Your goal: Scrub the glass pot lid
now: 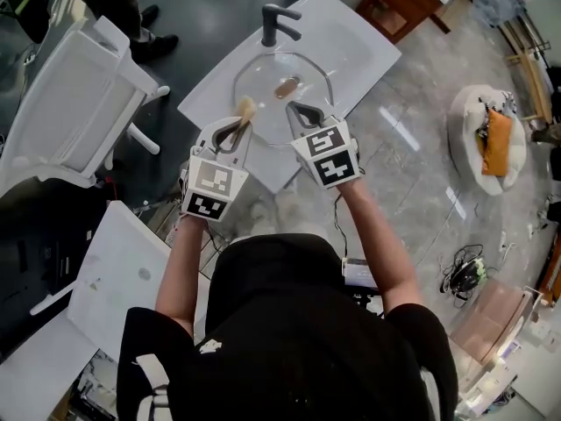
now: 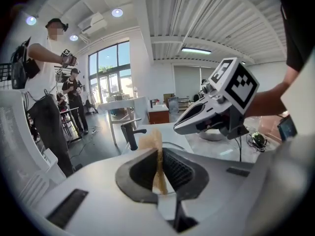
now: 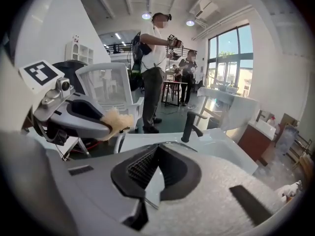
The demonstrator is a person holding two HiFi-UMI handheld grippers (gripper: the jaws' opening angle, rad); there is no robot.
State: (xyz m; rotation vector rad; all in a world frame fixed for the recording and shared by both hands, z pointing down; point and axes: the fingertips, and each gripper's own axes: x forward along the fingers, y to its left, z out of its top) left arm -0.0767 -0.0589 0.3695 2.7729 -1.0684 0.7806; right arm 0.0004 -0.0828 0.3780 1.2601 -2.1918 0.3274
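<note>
You have two tools, one in each hand. Both are on your side of the one black tap [image 1: 277, 21], close to each other but not touching.

Your left tool [image 1: 240, 125] is clamped on one tan scrub pad [image 1: 247, 107]. The pad sticks up out of the jaws. It is over the near left edge of the lid, on your side of the tap.

Your right tool [image 1: 304, 112] is pressed tight shut on the near edge of the one glass lid [image 1: 263, 82]. You can see the thin clear rim pinched between the two jaws.

The lid is round and see-through. It sits over the white surface [image 1: 355, 46], just on your side of the tap. It has one brown knob [image 1: 287, 87] in its middle, and the knob is nearer to the tap than both tools are.

One white chair [image 1: 79, 103] stands to the left of the tap, away from the surface.

Two people [image 3: 152, 58] stand far past the tap, near the big windows. Each of them holds something up in front.
</note>
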